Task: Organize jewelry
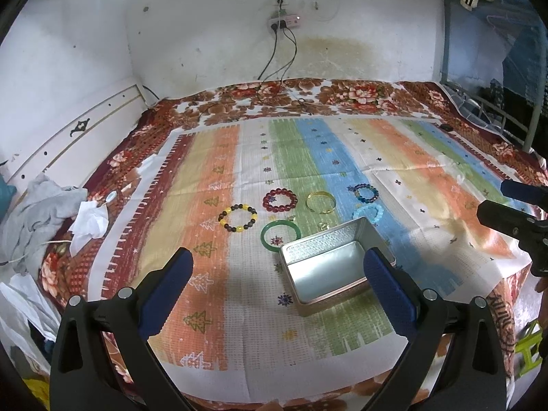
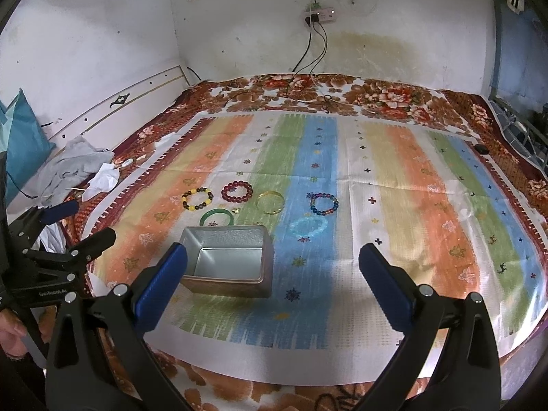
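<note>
An open, empty metal tin (image 1: 328, 263) (image 2: 227, 260) stands on the striped cloth. Behind it lie several bracelets: a yellow-and-brown beaded one (image 1: 238, 218) (image 2: 197, 199), a dark red beaded one (image 1: 279, 200) (image 2: 237, 191), a gold bangle (image 1: 320, 202) (image 2: 271, 202), a green bangle (image 1: 280, 236) (image 2: 217, 218), a dark blue beaded one (image 1: 366, 192) (image 2: 324, 204) and a light blue beaded one (image 1: 368, 213) (image 2: 307, 227). My left gripper (image 1: 279, 279) is open and empty, above the cloth in front of the tin. My right gripper (image 2: 274, 275) is open and empty, right of the tin.
The striped cloth (image 1: 428, 205) (image 2: 428, 205) lies on a floral blanket (image 1: 308, 96) on a bed. Grey clothes and white tissue (image 1: 51, 212) (image 2: 78, 167) lie at the left. Cables (image 1: 277, 65) hang from a wall socket. A small gold trinket (image 2: 235, 210) lies near the bangles.
</note>
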Available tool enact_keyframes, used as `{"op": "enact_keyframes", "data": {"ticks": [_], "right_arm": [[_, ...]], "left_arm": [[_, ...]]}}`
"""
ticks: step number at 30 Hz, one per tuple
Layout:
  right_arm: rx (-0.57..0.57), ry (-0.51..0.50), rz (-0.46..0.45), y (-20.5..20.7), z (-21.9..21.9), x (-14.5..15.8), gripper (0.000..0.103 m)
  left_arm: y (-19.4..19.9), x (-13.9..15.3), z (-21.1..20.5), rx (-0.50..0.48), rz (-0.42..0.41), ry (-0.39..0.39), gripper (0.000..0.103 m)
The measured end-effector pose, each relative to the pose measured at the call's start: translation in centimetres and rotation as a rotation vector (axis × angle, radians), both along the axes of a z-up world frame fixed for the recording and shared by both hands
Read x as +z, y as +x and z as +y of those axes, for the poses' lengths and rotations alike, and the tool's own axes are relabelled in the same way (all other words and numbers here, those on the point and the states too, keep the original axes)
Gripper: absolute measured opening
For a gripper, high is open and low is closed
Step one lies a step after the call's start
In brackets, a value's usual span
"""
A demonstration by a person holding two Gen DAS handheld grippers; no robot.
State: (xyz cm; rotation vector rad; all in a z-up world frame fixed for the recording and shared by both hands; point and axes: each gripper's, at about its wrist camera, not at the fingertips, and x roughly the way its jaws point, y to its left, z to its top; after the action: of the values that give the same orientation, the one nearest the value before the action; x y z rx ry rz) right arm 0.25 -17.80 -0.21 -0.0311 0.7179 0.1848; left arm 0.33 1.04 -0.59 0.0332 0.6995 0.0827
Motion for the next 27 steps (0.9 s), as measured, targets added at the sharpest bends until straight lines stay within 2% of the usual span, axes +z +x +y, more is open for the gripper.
{"op": "enact_keyframes", "data": {"ticks": [27], "right_arm": [[-0.022,-0.002,-0.004,-0.2,-0.5,-0.4,0.099]], "left_arm": [[-0.3,0.1,-0.2,-0.004,0.003,0.019,0.098]]}}
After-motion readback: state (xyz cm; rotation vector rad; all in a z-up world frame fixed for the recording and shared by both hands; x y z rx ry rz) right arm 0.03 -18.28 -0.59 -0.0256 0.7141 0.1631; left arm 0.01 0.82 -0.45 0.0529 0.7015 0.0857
